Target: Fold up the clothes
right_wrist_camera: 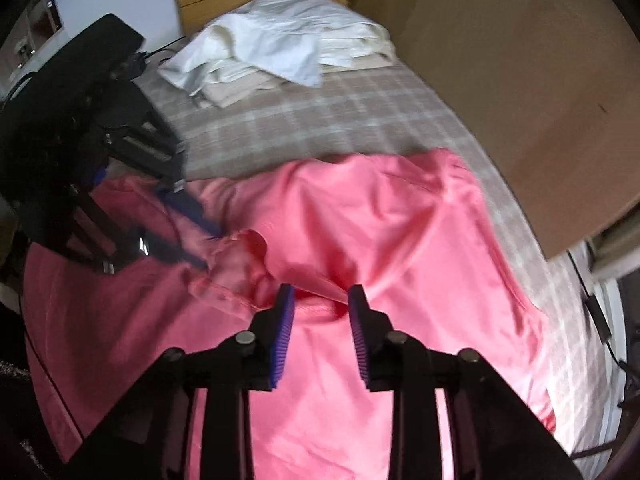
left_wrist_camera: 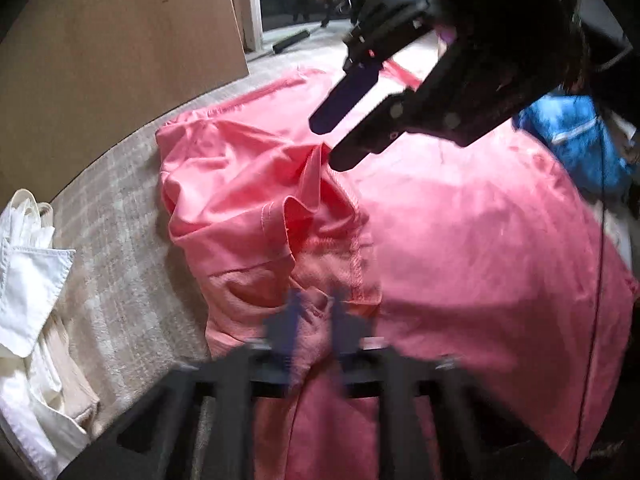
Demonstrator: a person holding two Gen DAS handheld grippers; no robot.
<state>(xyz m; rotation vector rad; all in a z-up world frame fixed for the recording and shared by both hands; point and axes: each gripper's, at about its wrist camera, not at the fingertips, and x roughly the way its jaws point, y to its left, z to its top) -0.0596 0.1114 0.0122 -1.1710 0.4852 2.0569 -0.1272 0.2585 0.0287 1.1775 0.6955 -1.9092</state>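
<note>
Left wrist view: the pink shirt [left_wrist_camera: 460, 240] is spread over the plaid bedcover [left_wrist_camera: 120, 248], bunched and creased around its collar. The left gripper [left_wrist_camera: 314, 312] is clamped tight on a fold of that pink fabric right at the collar area, though it's blurry. In the right wrist view, the right gripper [right_wrist_camera: 320, 300] hangs just above the shirt with its blue pads apart and nothing pinched between them. No readable labels or writing anywhere that I can see. Further out there's a pile of white clothes [right_wrist_camera: 280, 48] near the bed's edge, and something blue [left_wrist_camera: 576, 144] beside the shirt.
</note>
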